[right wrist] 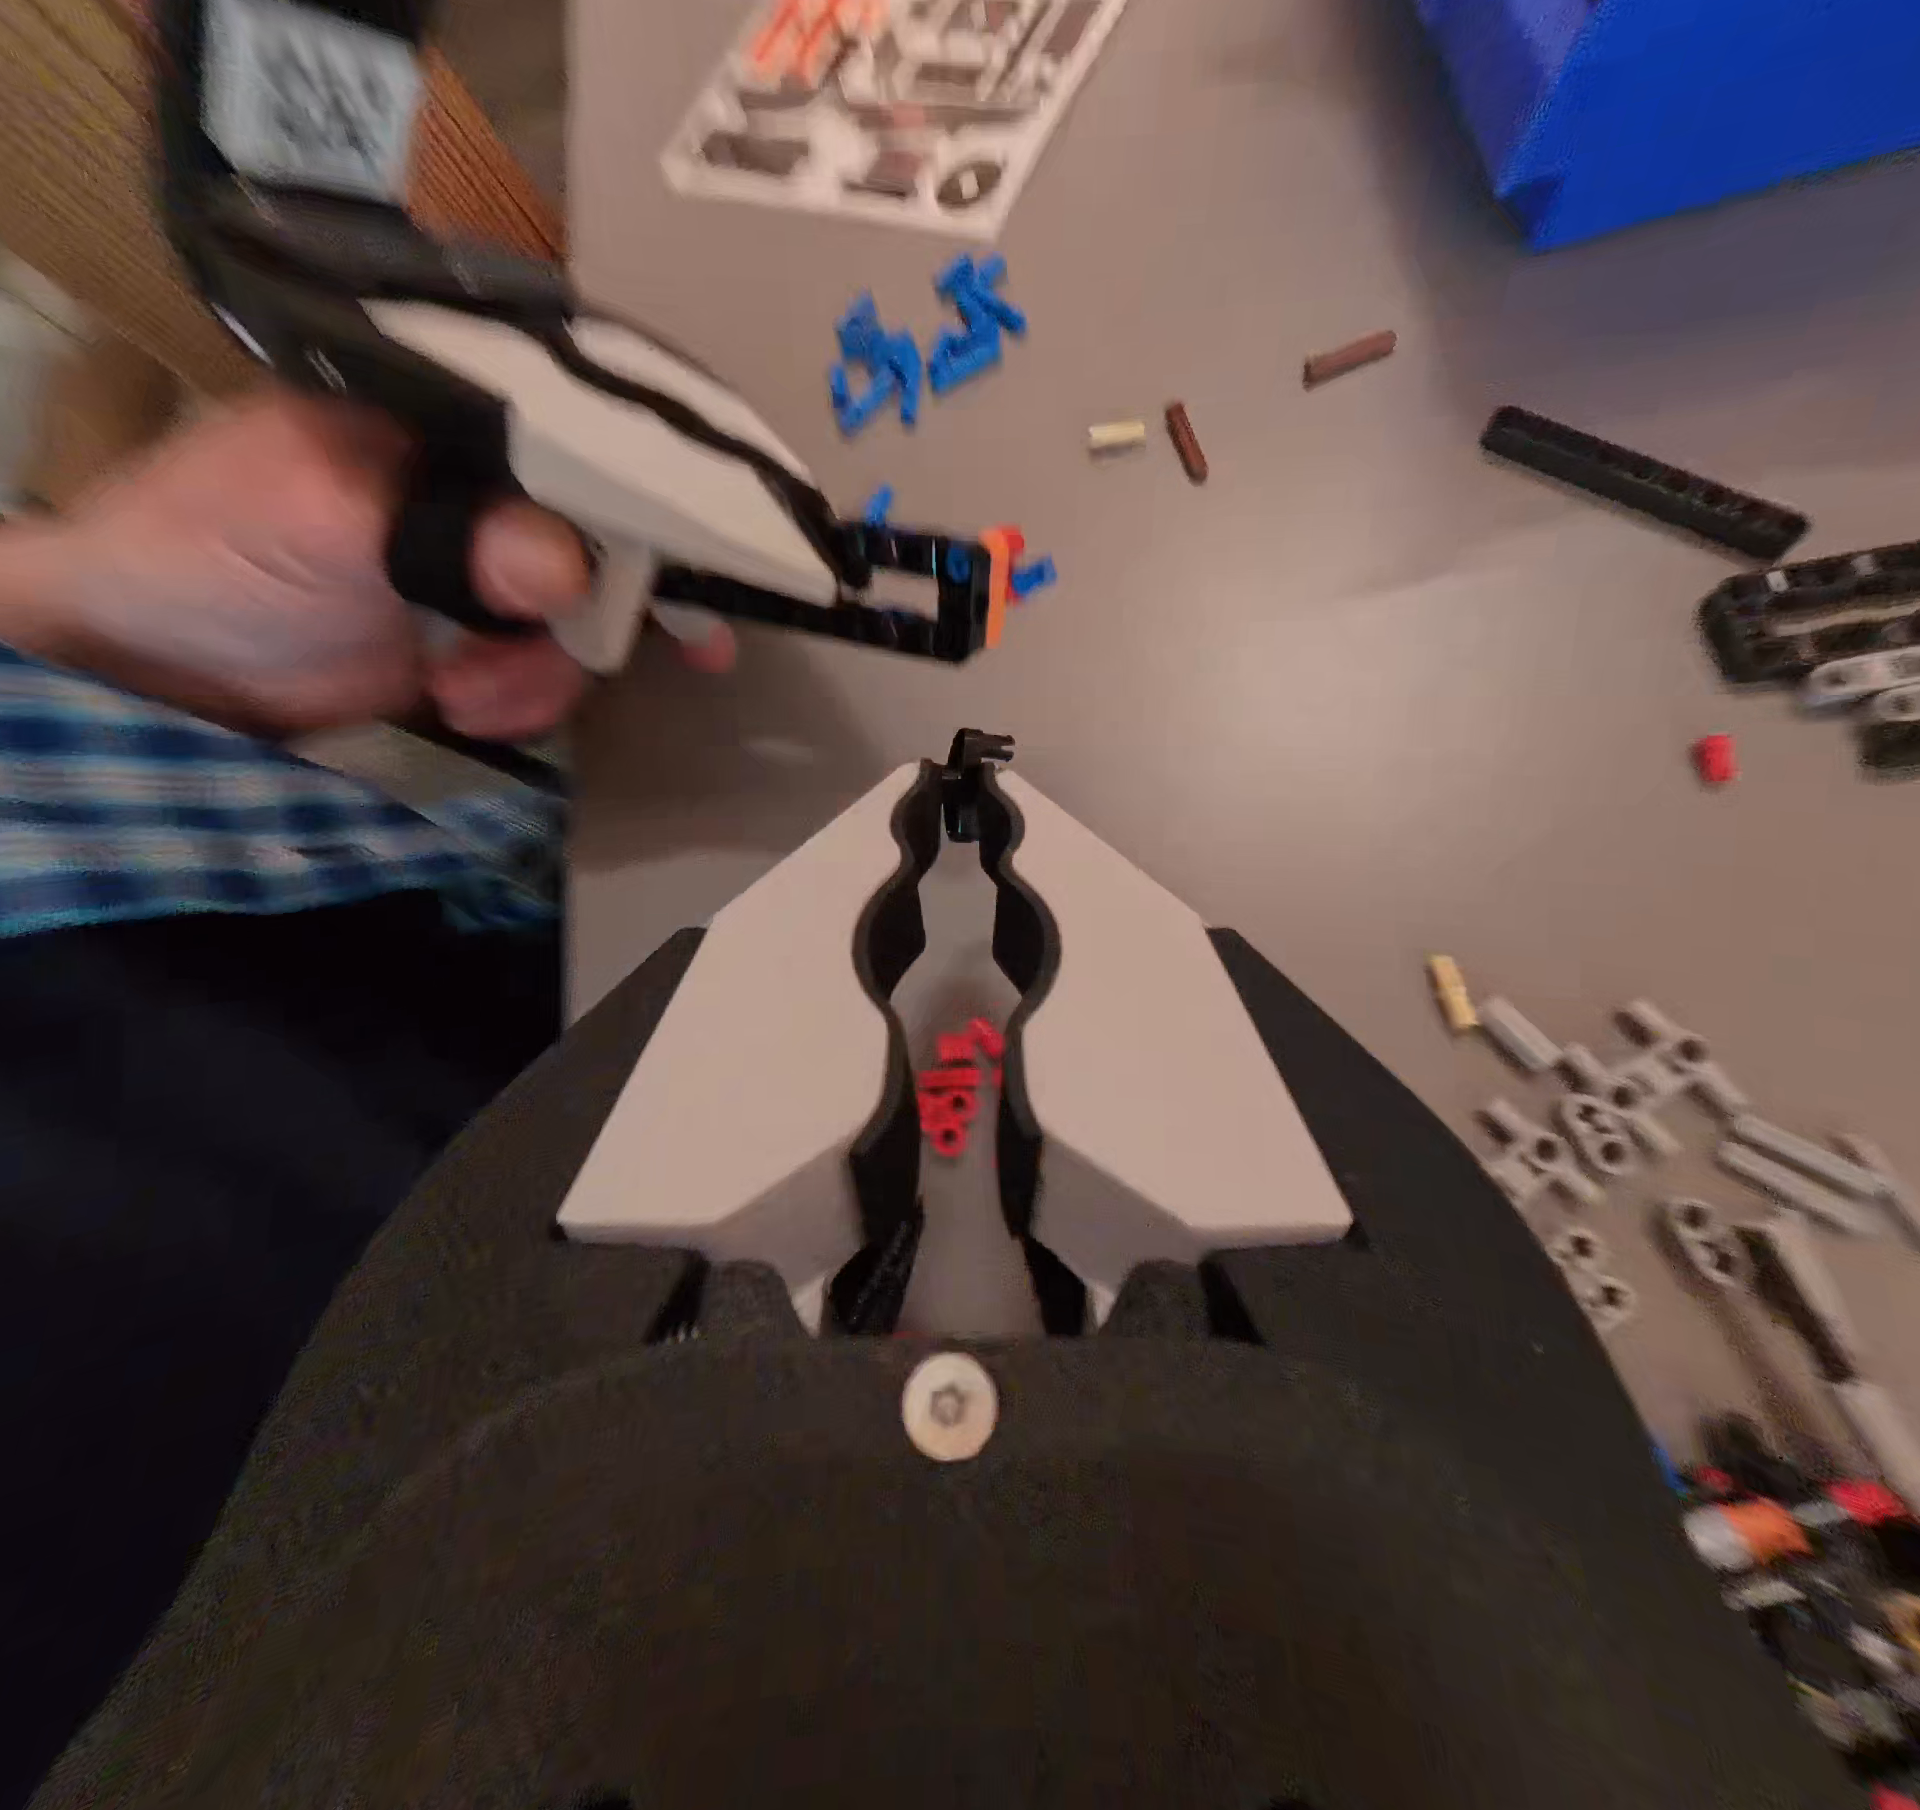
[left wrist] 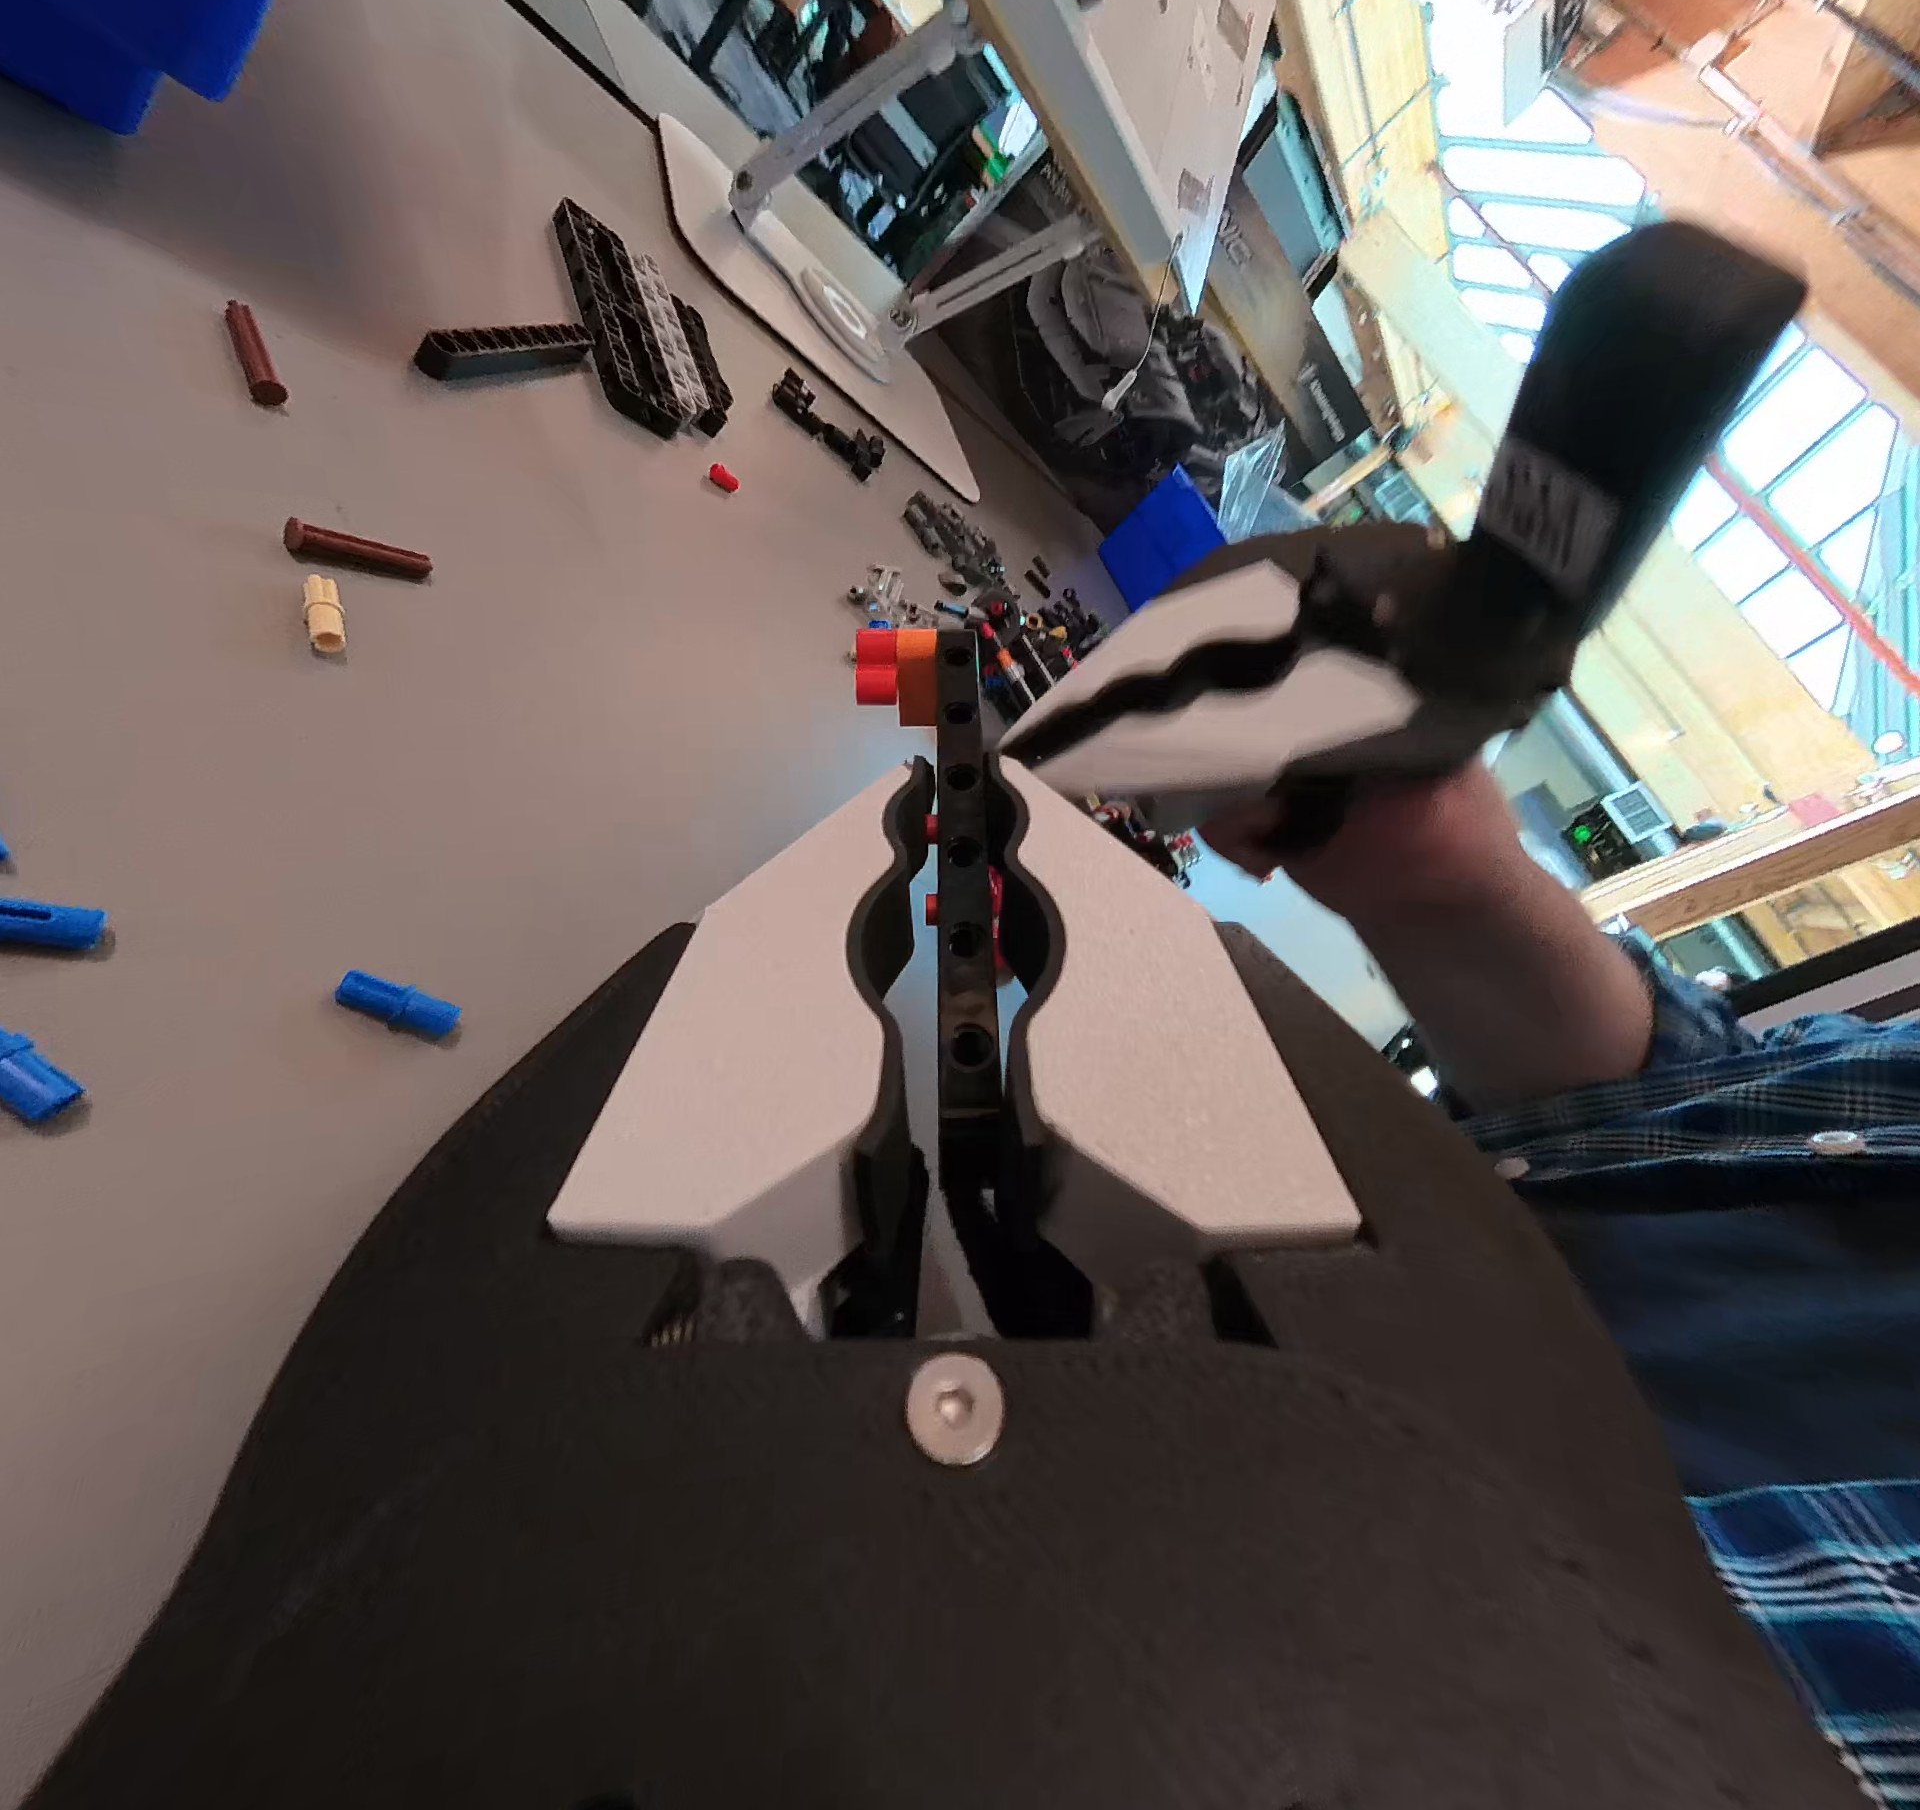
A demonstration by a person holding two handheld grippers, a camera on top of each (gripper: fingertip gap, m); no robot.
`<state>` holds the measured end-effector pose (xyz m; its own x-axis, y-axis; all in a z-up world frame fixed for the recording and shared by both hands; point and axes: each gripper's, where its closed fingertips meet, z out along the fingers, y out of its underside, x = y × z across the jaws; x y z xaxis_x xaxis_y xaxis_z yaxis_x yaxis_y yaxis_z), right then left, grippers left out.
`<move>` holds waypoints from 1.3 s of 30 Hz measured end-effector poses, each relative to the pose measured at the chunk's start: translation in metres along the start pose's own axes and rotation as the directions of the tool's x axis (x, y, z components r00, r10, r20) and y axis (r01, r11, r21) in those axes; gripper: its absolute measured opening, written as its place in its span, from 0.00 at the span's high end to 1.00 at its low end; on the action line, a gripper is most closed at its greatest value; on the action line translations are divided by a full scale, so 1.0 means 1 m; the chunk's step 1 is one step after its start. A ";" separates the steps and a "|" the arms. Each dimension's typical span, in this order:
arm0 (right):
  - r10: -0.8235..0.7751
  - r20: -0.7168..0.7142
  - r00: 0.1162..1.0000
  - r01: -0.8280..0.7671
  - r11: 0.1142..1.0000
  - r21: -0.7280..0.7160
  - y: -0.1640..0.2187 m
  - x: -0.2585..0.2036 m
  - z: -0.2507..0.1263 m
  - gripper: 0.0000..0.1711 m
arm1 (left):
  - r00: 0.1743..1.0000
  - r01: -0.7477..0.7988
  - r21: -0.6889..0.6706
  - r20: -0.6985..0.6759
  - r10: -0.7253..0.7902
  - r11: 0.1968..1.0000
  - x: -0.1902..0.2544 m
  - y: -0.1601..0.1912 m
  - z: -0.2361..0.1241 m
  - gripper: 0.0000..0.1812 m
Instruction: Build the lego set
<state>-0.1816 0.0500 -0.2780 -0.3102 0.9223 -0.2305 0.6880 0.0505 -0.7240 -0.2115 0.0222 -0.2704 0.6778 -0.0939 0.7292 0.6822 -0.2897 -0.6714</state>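
Observation:
My left gripper (left wrist: 958,784) is shut on a black holed frame (left wrist: 961,887) that carries an orange piece (left wrist: 916,677) and red pins (left wrist: 876,666) at its far end. It is held above the grey table. It also shows in the right wrist view (right wrist: 831,555), with the frame (right wrist: 914,597) sticking out to the right. My right gripper (right wrist: 966,773) is shut on a small black pin (right wrist: 977,763) at its tips, a little below the frame. In the left wrist view the right gripper (left wrist: 1013,747) has its tips next to the frame.
Loose blue pins (right wrist: 925,337), brown axles (right wrist: 1348,358), a long black beam (right wrist: 1642,498), a black and grey sub-assembly (left wrist: 639,321), grey connectors (right wrist: 1621,1137) and a mixed parts pile (right wrist: 1808,1573) lie on the table. A blue bin (right wrist: 1683,35) and a parts sheet (right wrist: 914,46) are farther off.

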 end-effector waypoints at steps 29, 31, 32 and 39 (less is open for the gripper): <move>0.004 0.563 0.827 -0.157 0.962 0.224 -0.027 -0.054 -0.055 0.98 | 0.761 -0.644 -0.074 -0.166 0.627 0.761 0.072 -0.005 0.006 0.88; 0.009 0.636 0.772 -0.199 0.953 0.229 -0.029 -0.059 -0.064 0.98 | 0.707 -0.695 -0.036 -0.215 0.674 0.718 0.088 -0.009 0.003 0.89; 0.012 0.653 0.757 -0.212 0.950 0.229 -0.029 -0.059 -0.066 0.98 | 0.668 -0.730 -0.031 -0.246 0.702 0.683 0.095 -0.007 0.002 0.89; -0.023 0.754 0.657 -0.192 0.961 0.197 -0.026 -0.078 -0.077 0.98 | 0.560 -0.811 -0.056 -0.362 0.745 0.582 0.116 0.010 0.004 0.94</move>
<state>-0.1246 0.0063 -0.1906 -0.7142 0.3161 -0.6245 0.5918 -0.2039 -0.7799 -0.1248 0.0124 -0.1927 0.7885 -0.6134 -0.0443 -0.1679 -0.1455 -0.9750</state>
